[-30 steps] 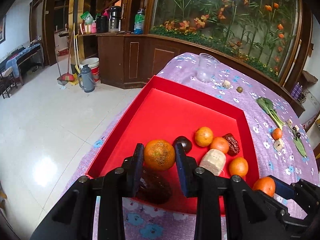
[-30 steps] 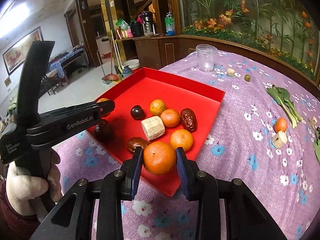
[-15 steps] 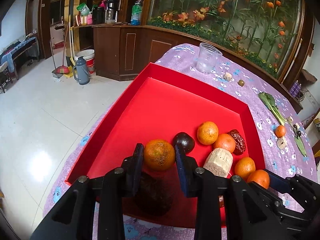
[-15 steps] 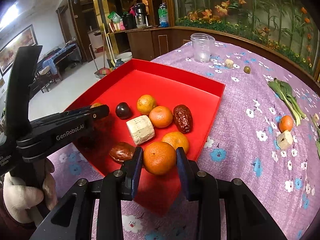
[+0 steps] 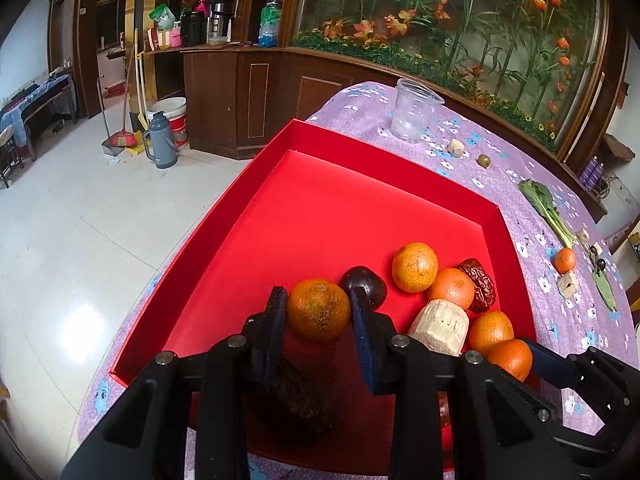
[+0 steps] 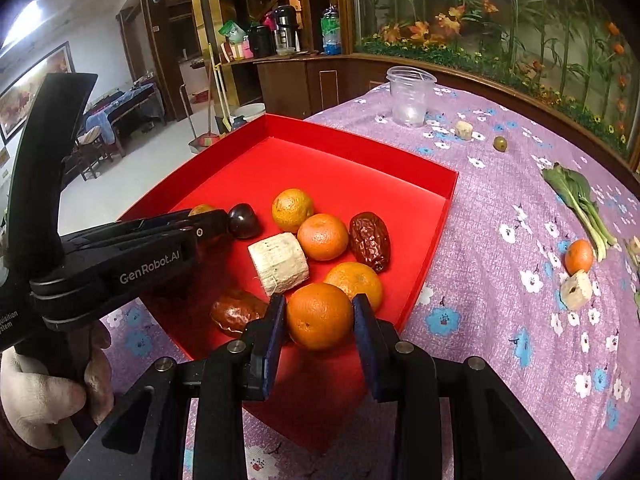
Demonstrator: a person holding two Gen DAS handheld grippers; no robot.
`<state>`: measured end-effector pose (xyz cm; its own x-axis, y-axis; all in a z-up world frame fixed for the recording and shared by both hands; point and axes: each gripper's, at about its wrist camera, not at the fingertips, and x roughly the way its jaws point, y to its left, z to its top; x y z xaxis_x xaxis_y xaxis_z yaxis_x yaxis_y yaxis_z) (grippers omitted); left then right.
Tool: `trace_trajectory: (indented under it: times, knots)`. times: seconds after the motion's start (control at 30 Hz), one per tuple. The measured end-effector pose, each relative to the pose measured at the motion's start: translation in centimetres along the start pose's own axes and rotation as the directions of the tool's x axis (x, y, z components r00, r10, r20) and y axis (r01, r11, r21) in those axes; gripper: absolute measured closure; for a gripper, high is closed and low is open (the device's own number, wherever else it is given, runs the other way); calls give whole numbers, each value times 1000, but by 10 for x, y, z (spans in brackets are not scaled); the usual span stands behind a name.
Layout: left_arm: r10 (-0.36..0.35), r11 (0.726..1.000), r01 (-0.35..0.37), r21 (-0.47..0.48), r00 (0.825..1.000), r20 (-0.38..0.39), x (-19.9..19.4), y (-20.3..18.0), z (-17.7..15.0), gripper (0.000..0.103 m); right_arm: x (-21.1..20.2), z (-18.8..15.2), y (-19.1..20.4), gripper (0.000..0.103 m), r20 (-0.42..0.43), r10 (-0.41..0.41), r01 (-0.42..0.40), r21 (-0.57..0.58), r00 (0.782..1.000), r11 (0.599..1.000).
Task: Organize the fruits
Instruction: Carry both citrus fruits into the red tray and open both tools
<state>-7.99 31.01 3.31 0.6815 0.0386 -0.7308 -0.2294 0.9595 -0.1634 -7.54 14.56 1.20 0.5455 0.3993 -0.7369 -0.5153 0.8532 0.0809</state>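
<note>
The red tray (image 5: 360, 148) lies on a purple flowered tablecloth. My left gripper (image 5: 318, 304) is shut on a greenish-orange tangerine (image 5: 319, 312), held low over the tray's near left part above a dark brown fruit (image 5: 304, 400). My right gripper (image 6: 319, 310) is shut on an orange (image 6: 319, 318) just over the tray's near edge (image 6: 424, 276). Loose in the tray are three more oranges, a dark plum (image 6: 243, 220), a red date (image 6: 370, 240), a brown fruit (image 6: 236, 312) and a pale cut chunk (image 6: 279, 262). In the right wrist view the left gripper (image 6: 216, 220) reaches in from the left.
A clear plastic cup (image 6: 410, 96) stands beyond the tray. On the cloth to the right lie a leafy green (image 6: 576, 196), a small orange (image 6: 579, 256), a pale chunk (image 6: 576, 290) and a small green fruit (image 6: 500, 143). The table edge drops to a tiled floor on the left.
Both grippers have come lower and further in over the tray, each still holding its orange. The fruits lying in the tray have not moved.
</note>
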Motion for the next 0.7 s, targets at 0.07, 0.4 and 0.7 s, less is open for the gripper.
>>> trace_trajectory:
  times: [0.07, 0.4, 0.7]
  knots:
    - [-1, 1000, 1, 2, 1000, -1, 0, 0, 0, 70, 0, -1, 1, 65, 6, -4, 4, -6, 1000, 1000]
    - [-18, 1000, 18, 15, 1000, -7, 5, -7, 2, 55, 1, -2, 2, 65, 19, -10, 11, -6, 1000, 1000]
    - [-15, 1000, 15, 16, 1000, -12, 5, -8, 2, 50, 0, -6, -3, 65, 20, 17, -17, 17, 1000, 1000]
